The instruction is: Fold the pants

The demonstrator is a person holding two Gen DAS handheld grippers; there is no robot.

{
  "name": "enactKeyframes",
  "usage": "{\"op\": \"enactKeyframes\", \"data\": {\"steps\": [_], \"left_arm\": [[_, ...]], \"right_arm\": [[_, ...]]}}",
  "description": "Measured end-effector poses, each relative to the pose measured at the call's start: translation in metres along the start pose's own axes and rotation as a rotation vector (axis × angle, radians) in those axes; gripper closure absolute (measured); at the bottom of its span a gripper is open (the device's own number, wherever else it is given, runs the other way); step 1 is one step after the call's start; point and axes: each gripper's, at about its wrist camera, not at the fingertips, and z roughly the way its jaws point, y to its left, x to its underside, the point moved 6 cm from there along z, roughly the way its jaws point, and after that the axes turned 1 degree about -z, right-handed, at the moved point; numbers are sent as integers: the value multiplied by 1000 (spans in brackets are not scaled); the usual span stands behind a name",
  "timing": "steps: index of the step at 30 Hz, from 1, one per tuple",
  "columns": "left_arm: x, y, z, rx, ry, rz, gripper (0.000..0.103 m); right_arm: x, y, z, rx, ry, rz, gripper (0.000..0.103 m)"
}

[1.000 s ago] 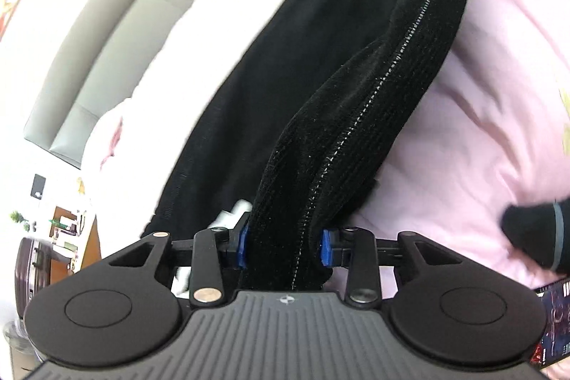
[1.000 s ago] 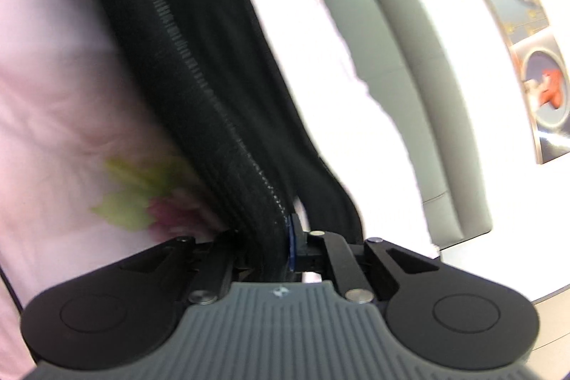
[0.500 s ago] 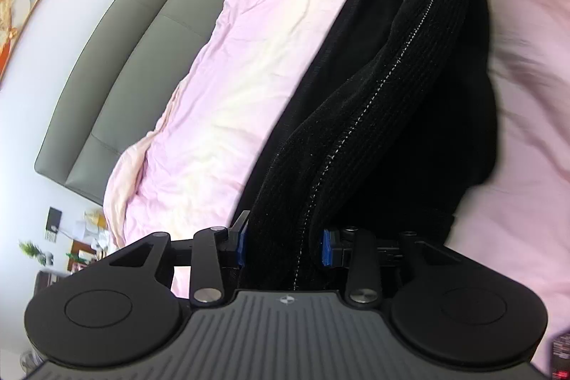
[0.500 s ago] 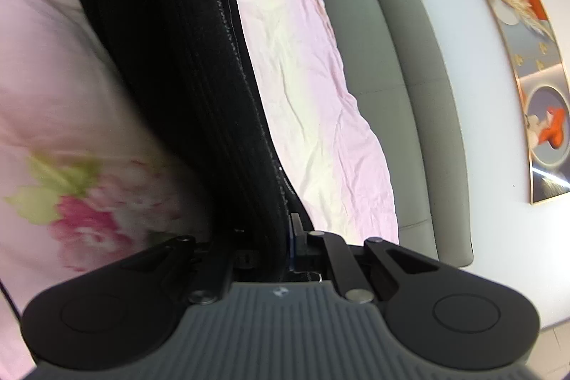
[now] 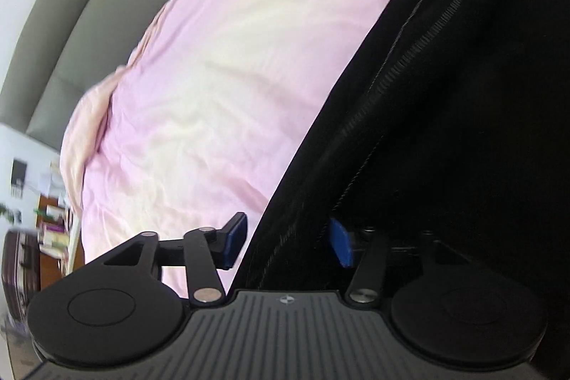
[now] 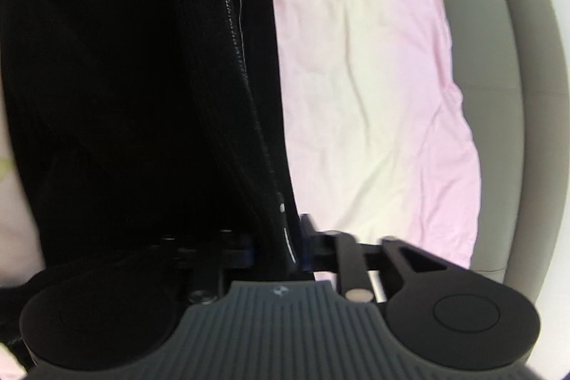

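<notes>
pants [image 5: 445,130] lying black on pink bed sheet [image 5: 213,77] | left gripper [image 5: 288,243] fingers opening, cloth loose between | right gripper [image 6: 278,250] opening too, fabric between | risk: hem snags a pad, fold drags crooked

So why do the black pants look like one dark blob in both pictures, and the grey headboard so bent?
Left wrist view: the black ribbed pants are underexposed beside the bright pink bedsheet; fisheye curves the padded grey headboard. Right wrist view: same darkness, slight blur.
</notes>
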Motion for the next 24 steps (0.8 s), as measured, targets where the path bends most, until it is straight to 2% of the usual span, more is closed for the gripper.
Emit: {"op": "enactKeyframes", "data": {"steps": [2, 3, 7, 9, 11, 13, 15, 19, 22, 24], "left_arm": [[4, 11, 7, -9, -16, -58, 8], [9, 18, 7, -14, -25, -97, 3], [32, 64, -6, -40, -87, -309, 1], [49, 92, -14, -109, -107, -435, 2], [68, 117, -18, -216, -74, -523, 6], [82, 134, -23, -205, -60, -581, 9], [98, 130, -41, -171, -84, -633, 9], [109, 107, -66, -131, -93, -605, 8], [121, 77, -83, -104, -115, -555, 8], [130, 58, -86, -56, -126, -548, 8]], "right_arm": [[-1, 4, 13, -21, 14, 11, 67], [0, 6, 16, -30, 13, 27, 67], [13, -7, 7, -46, -16, 186, 65], [24, -25, 0, -104, -22, 364, 62], [40, -46, -8, -178, -27, 558, 48], [53, -57, -16, -249, -20, 661, 47], [59, -57, -30, -256, -19, 688, 46], [62, -44, -61, -217, -22, 776, 44], [58, -14, -87, -170, 1, 817, 44], [61, 4, -98, -174, 9, 881, 44]]}}
